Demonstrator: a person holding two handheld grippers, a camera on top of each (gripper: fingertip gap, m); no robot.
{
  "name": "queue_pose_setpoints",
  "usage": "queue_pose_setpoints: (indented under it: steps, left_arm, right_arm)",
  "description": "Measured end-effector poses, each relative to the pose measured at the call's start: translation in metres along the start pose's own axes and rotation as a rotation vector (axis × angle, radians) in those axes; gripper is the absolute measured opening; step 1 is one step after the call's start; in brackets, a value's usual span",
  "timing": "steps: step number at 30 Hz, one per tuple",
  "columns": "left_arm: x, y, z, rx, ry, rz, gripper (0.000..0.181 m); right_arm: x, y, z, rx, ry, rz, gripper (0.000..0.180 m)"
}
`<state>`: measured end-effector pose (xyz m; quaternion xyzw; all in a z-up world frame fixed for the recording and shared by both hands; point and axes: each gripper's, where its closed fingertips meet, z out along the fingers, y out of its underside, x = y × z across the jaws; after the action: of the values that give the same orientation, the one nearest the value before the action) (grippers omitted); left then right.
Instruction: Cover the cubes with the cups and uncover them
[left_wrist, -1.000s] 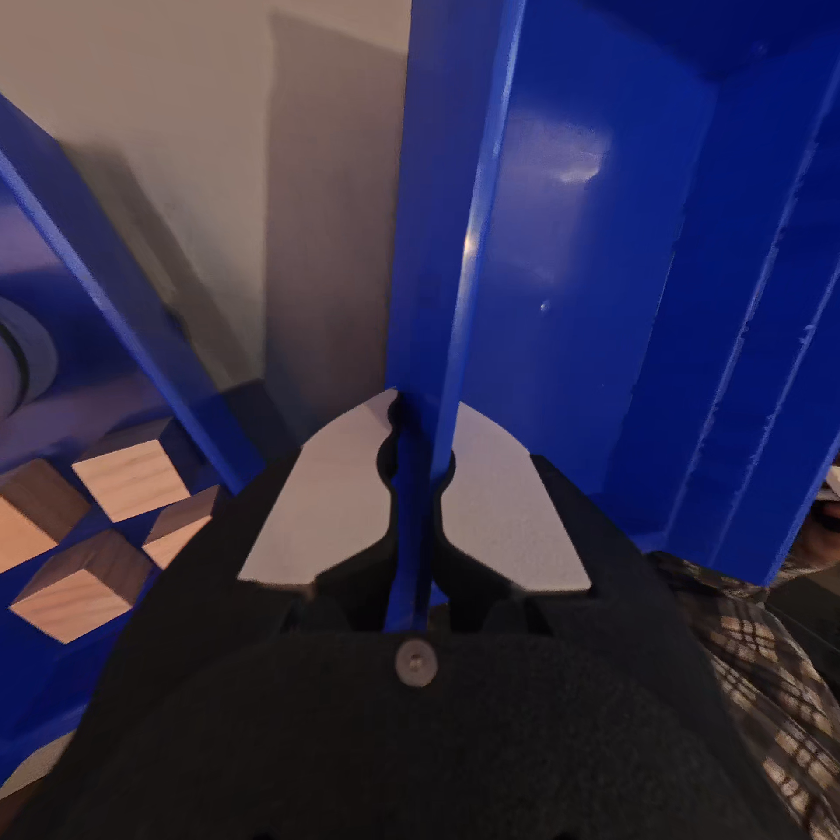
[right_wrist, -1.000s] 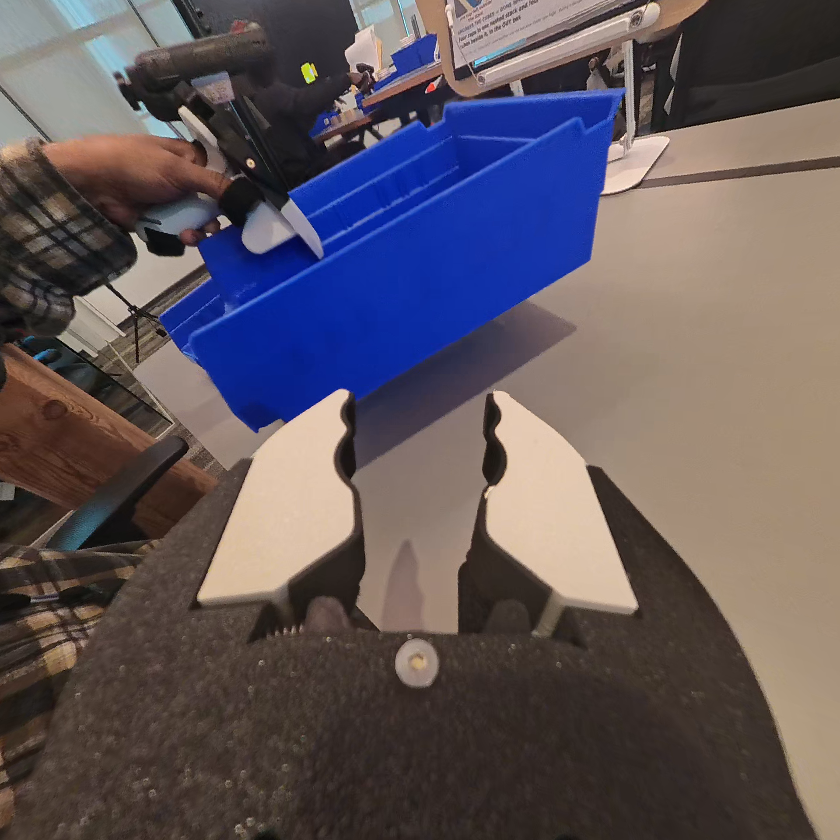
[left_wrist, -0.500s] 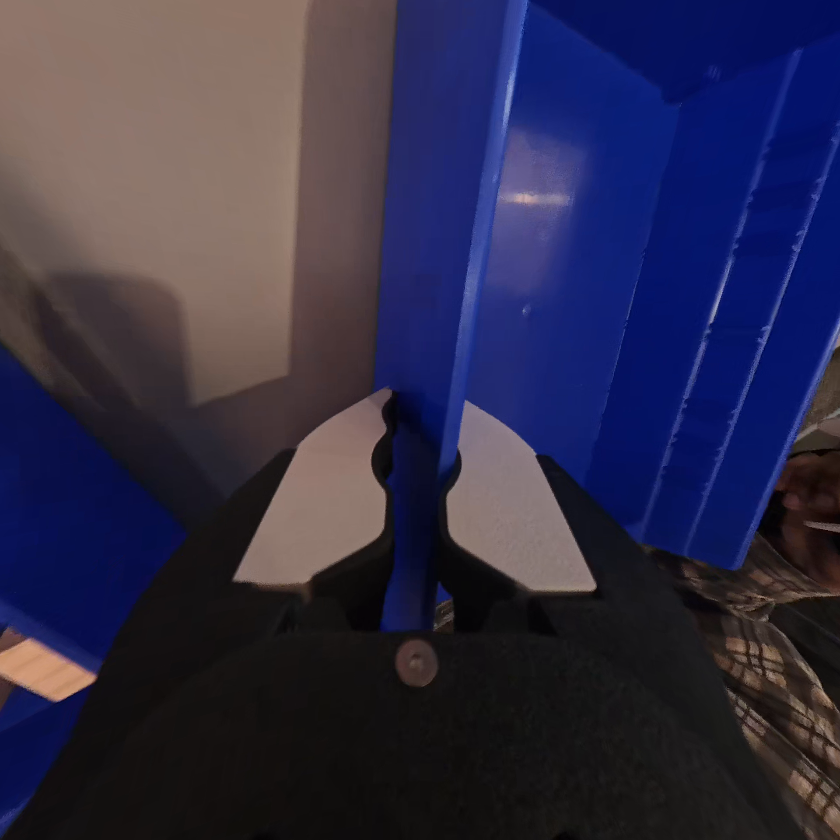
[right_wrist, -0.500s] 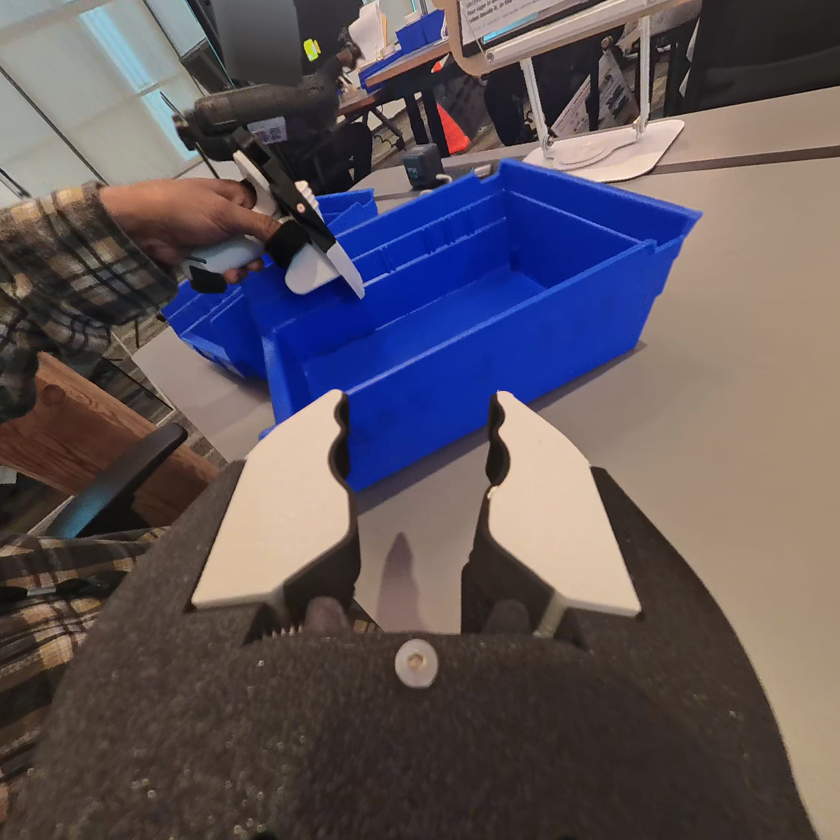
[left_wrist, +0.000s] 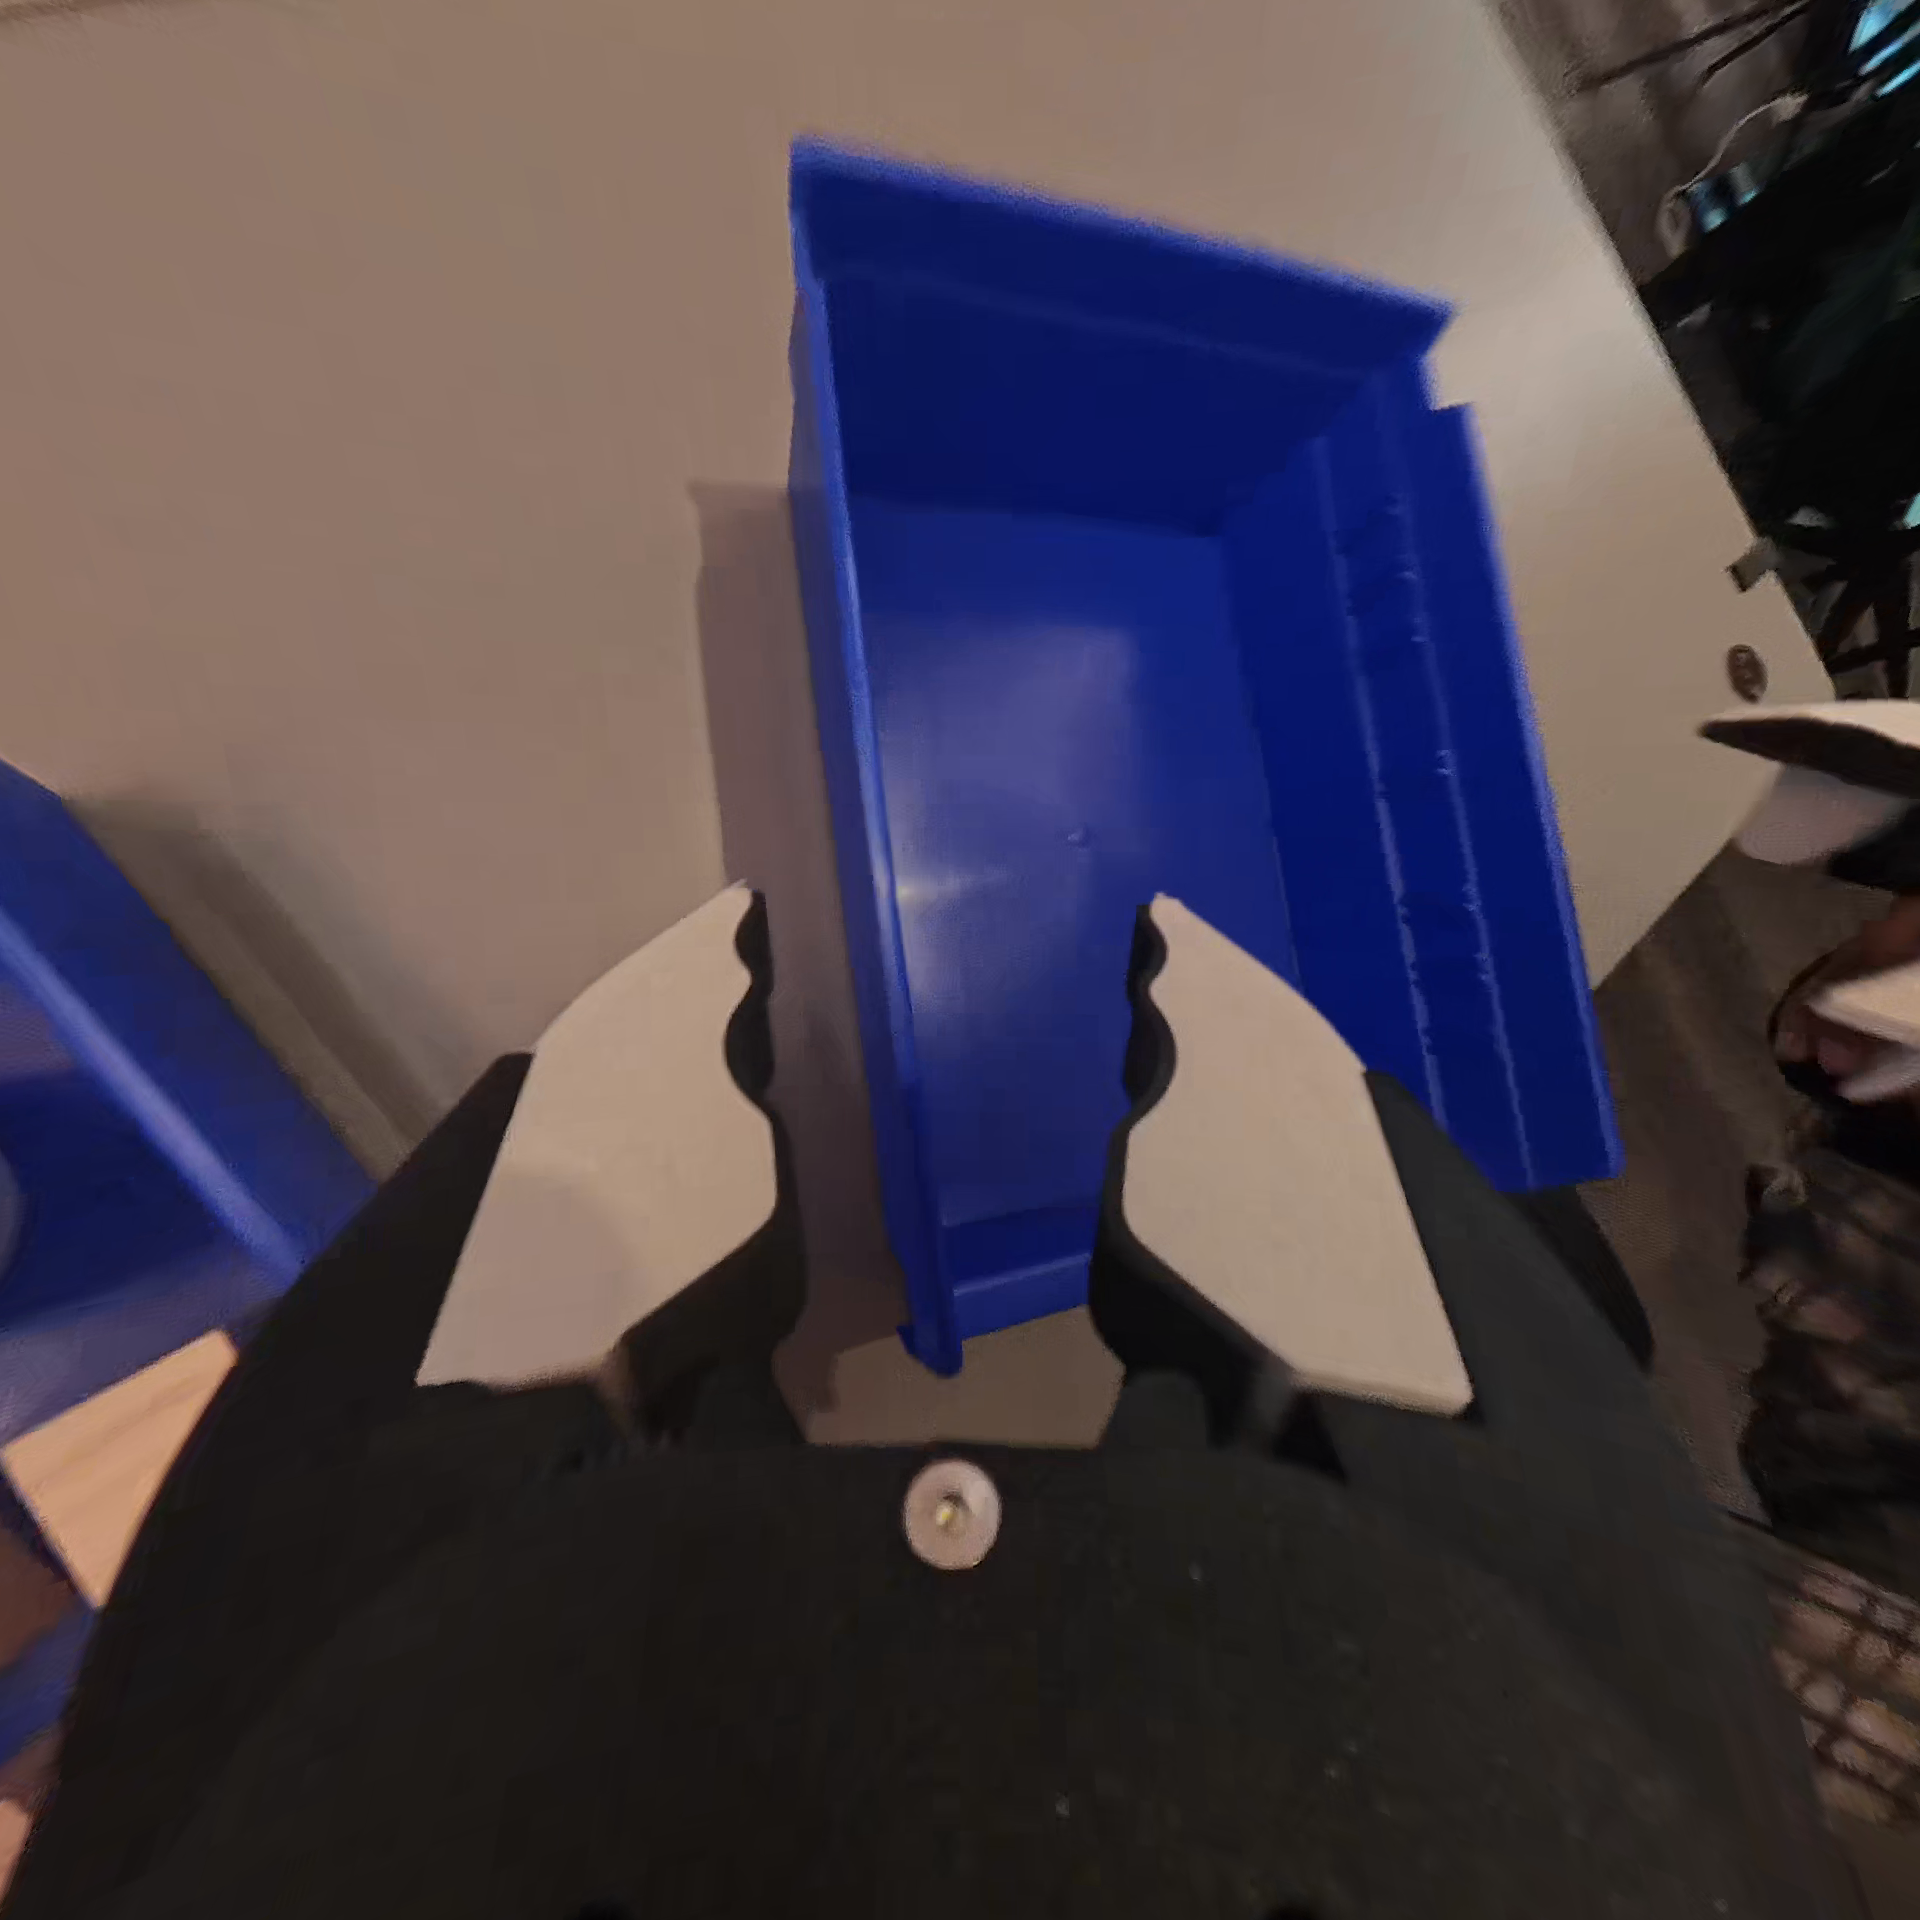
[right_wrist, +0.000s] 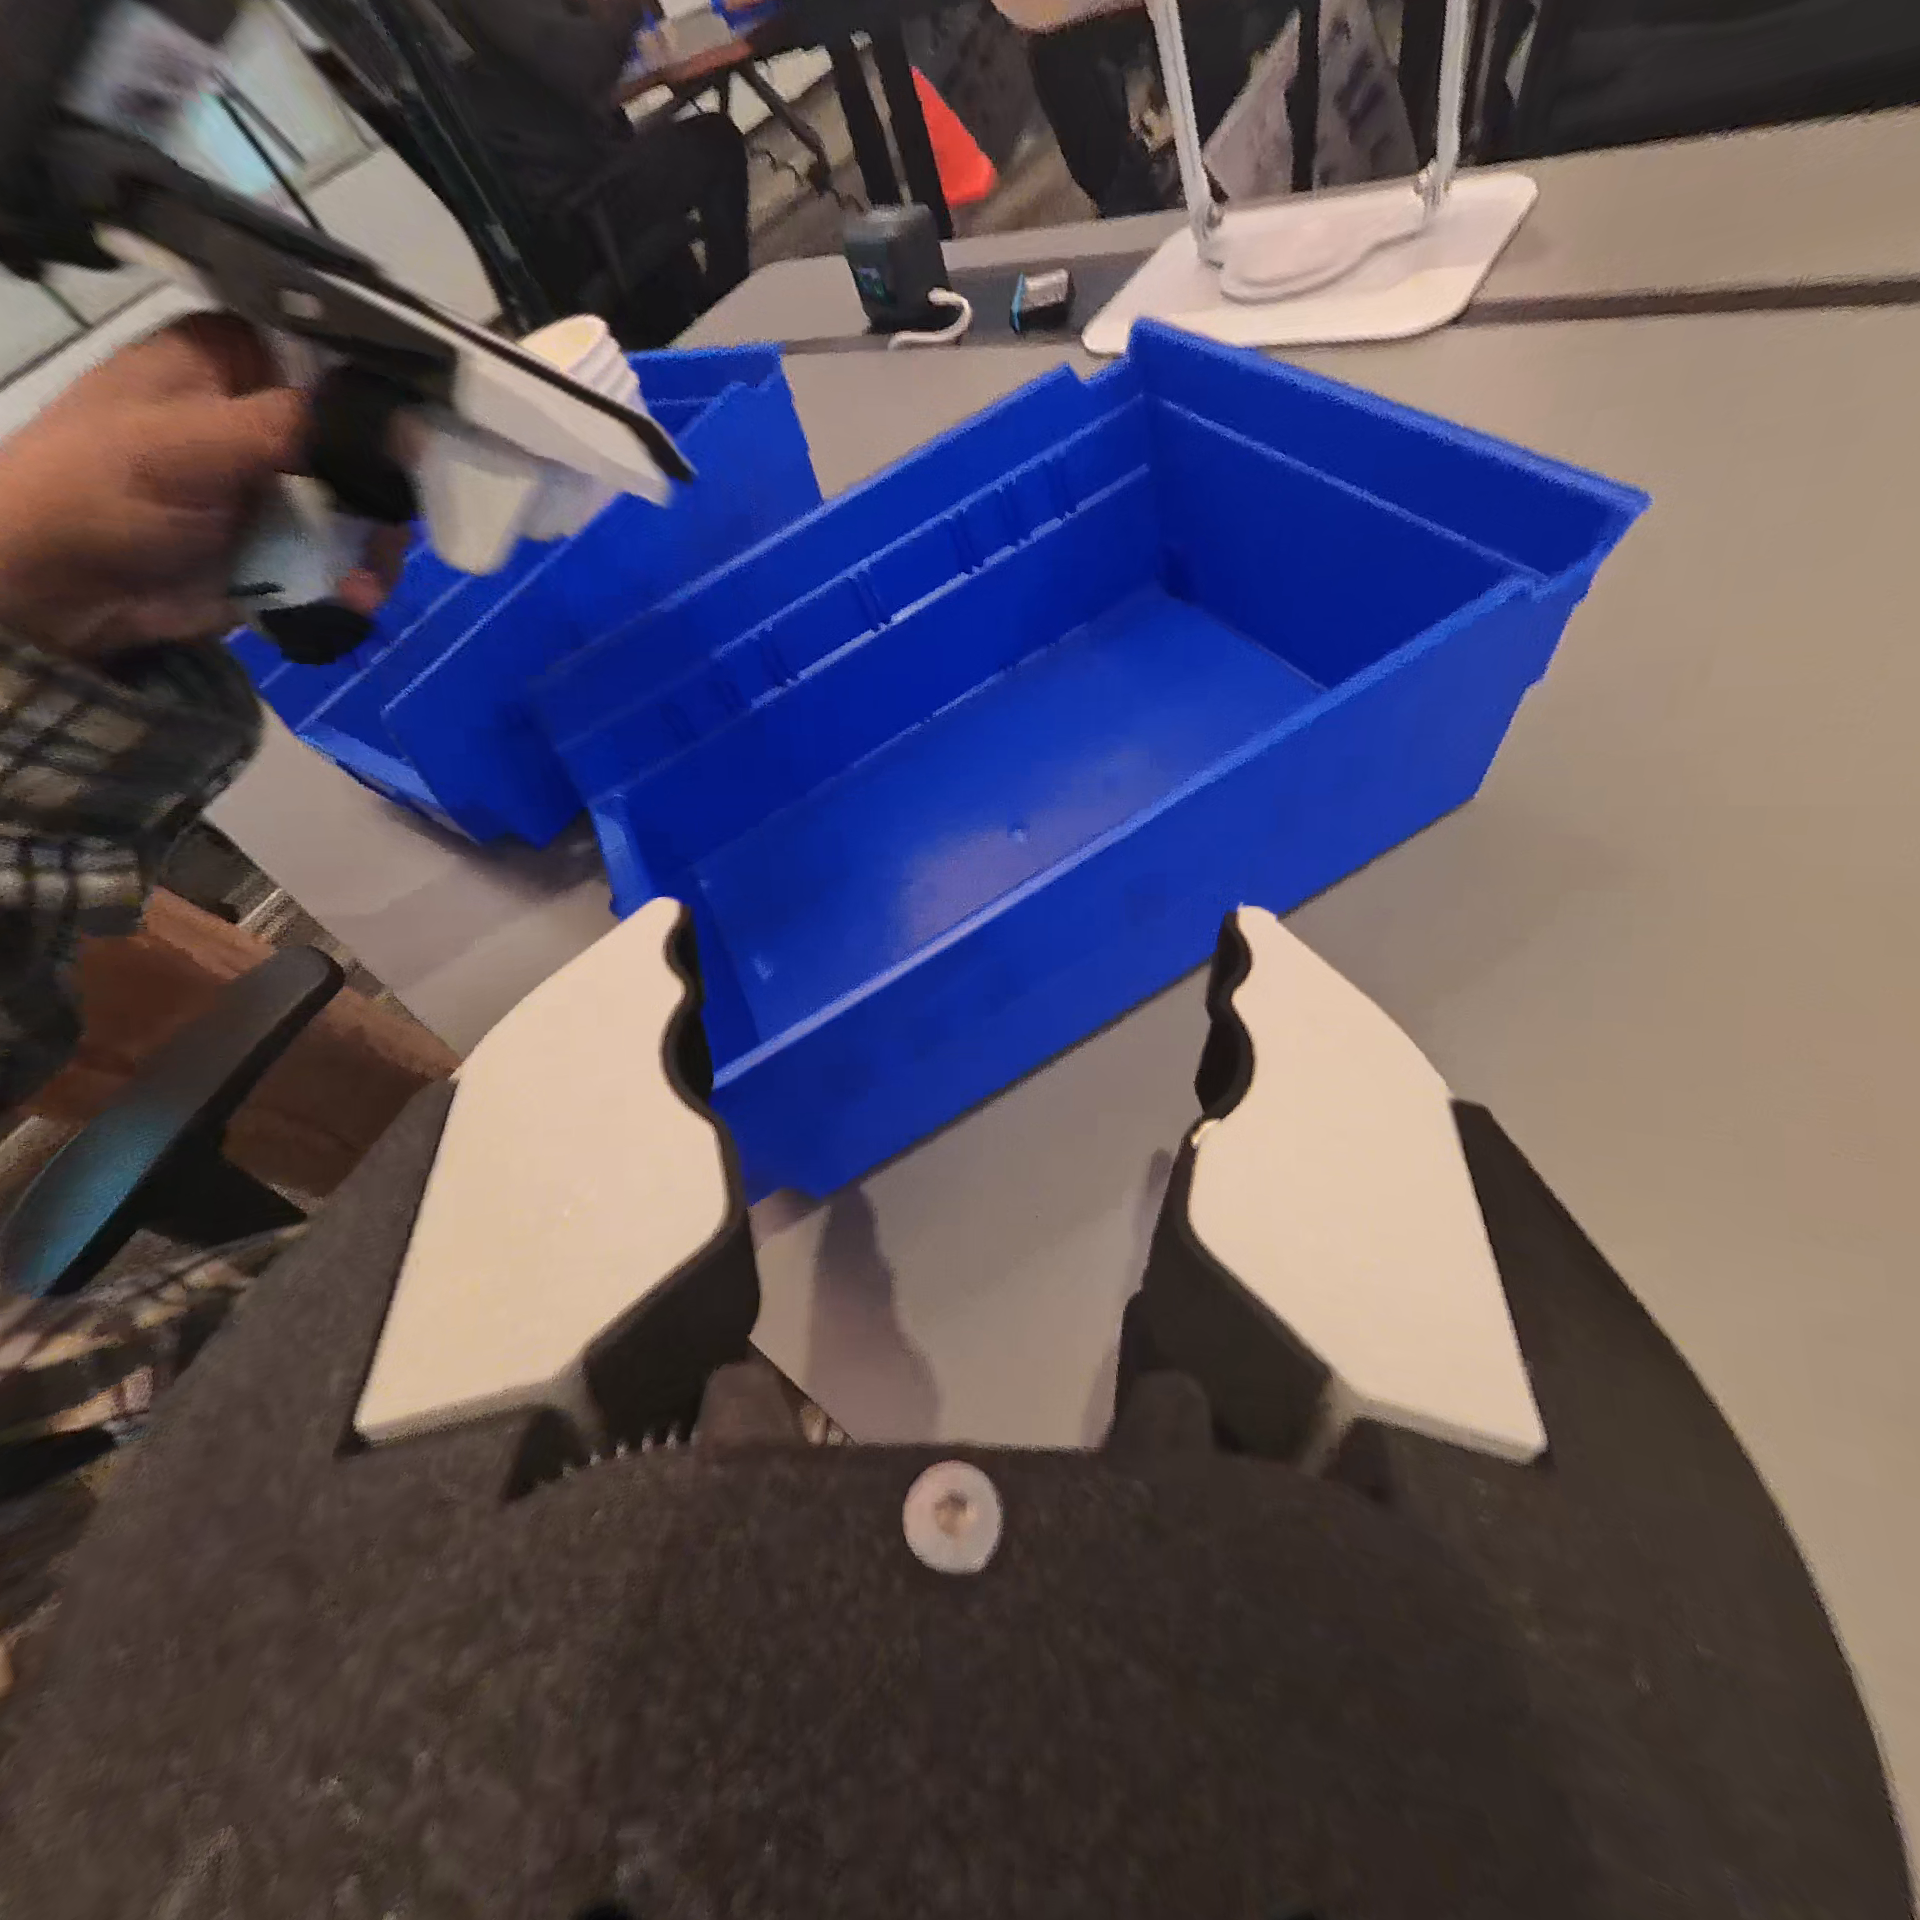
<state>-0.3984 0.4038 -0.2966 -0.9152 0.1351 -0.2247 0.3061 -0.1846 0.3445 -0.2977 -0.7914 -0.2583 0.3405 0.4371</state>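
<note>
Bin (left_wrist: 1049, 727) is down flat on the surface (right_wrist: 1714, 727) now, left claw (left_wrist: 945, 925) let go, wide; right claw (right_wrist: 956, 935) wide, empty. Setup step; next, fetch cubes (left_wrist: 94, 1455), lower left.

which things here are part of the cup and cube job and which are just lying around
Job:
cube
cups
far bin holding them
left gripper, jaws open
right gripper, jaws open

Lying about:
empty bin
white stand
small black device
orange cone
</note>
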Motion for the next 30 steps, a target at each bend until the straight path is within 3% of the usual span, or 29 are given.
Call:
queue_pose_setpoints:
  steps: [6,16,22,28,30]
  left_arm:
    - [0.03,0.007,-0.074,0.215,0.169,0.118,0.07]
    - [0.006,0.035,-0.144,0.416,0.188,0.208,0.065]
    - [0.002,0.044,-0.159,0.466,0.219,0.257,0.06]
    - [-0.014,0.044,-0.178,0.507,0.201,0.268,0.06]
    - [-0.019,0.044,-0.182,0.52,0.214,0.249,0.06]
  right_arm:
    - [0.006,0.009,0.022,-0.165,0.042,0.178,0.093]
    - [0.02,0.041,0.058,-0.498,0.174,0.287,0.078]
    - [0.02,0.054,0.072,-0.746,0.184,0.318,0.052]
    - [0.071,0.049,0.061,-0.871,0.291,0.343,0.014]
    - [0.09,0.046,0.057,-0.88,0.309,0.358,0.009]
